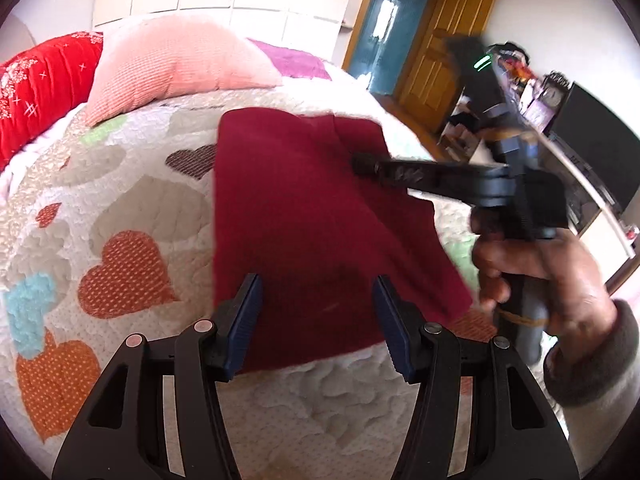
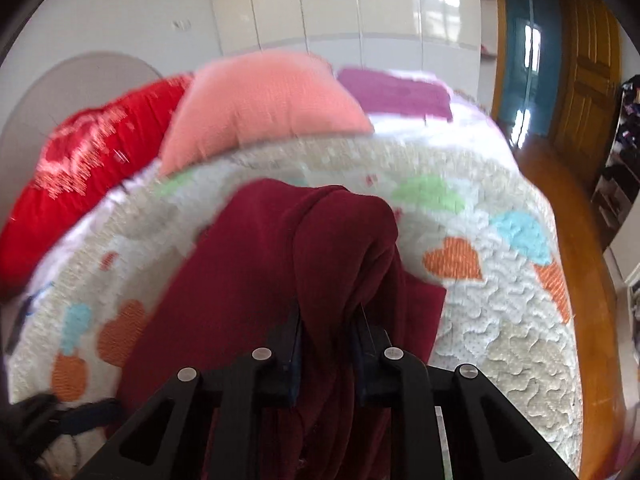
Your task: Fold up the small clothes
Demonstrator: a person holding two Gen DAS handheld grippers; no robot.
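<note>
- Right gripper [image 2: 326, 344]: jaws pinched on a bunched ridge of the dark red garment [image 2: 280, 280]; cloth rises between the pads and drapes over them in the right wrist view.
- Seen from the left wrist view, right gripper [image 1: 362, 164] reaches in from the right side, tips at the garment's upper middle, handle gripped by a hand [image 1: 536, 276] in a grey cuffed sleeve [image 1: 600, 356].
- Left gripper [image 1: 318, 320]: jaws spread wide, nothing between the pads; hovering over the near edge of the garment [image 1: 304, 216], contact with the cloth not confirmed.
- Garment location: lying mostly flat on the heart-patterned quilt [image 1: 120, 208], near the middle of the bed, right portion lifted by the grip.
- Beyond: pink pillow [image 1: 180, 64] and red cushion [image 1: 44, 88] at the head of the bed, well apart from the garment; wooden door [image 1: 444, 48] further back.
- Step in hand, as judged: gathering one side of the garment to carry it across for a fold.
- Next move calls for: left jaws lowered onto the near edge and closed, or held down as an anchor; lifted portion drawn over evenly and laid flat.
- Risk noted: bunched grip likely to leave a wrinkled, uneven fold line.
</note>
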